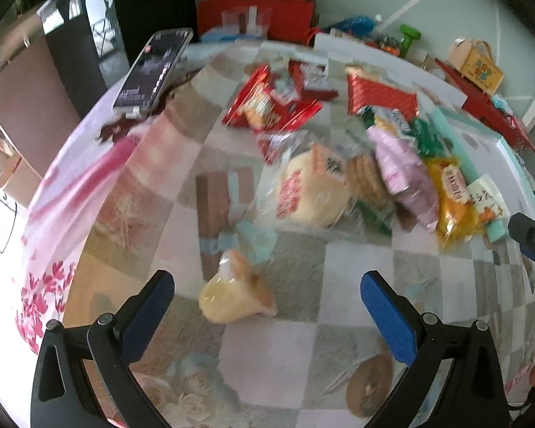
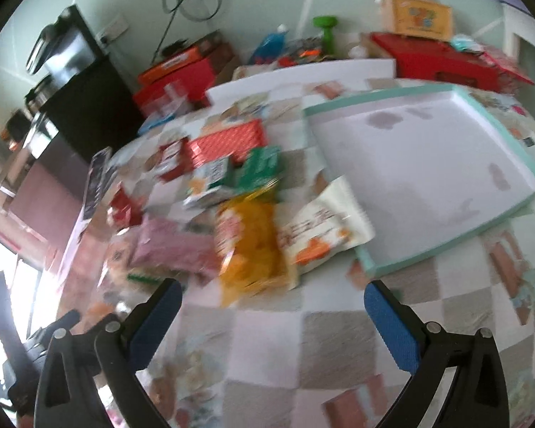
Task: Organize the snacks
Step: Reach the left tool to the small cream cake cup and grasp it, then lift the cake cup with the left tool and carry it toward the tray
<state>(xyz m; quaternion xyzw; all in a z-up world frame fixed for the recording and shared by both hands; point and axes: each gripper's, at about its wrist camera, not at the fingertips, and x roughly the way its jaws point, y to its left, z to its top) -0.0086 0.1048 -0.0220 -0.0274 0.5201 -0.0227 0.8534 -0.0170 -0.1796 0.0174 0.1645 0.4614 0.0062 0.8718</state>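
Observation:
Several snack packs lie in a heap on the checked tablecloth [image 1: 356,260]. A small yellow wrapped cake [image 1: 233,292] lies apart from the heap, just ahead of my left gripper [image 1: 267,281], which is open and holds nothing. Behind it are a round bun pack [image 1: 310,189], a pink pack [image 1: 406,174], a yellow pack [image 1: 449,196] and red packs [image 1: 267,103]. My right gripper [image 2: 273,292] is open and empty, with the yellow pack [image 2: 249,249] and a white pack [image 2: 321,228] ahead of it. The white tray with a teal rim [image 2: 456,239] sits empty at right.
A phone [image 1: 153,71] leans at the table's far left. Red boxes [image 2: 438,57], a small carton with a handle [image 2: 421,14] and a green dumbbell [image 2: 326,28] stand at the back. A dark cabinet [image 2: 85,92] stands to the left. The other gripper's tip [image 1: 531,239] shows at right.

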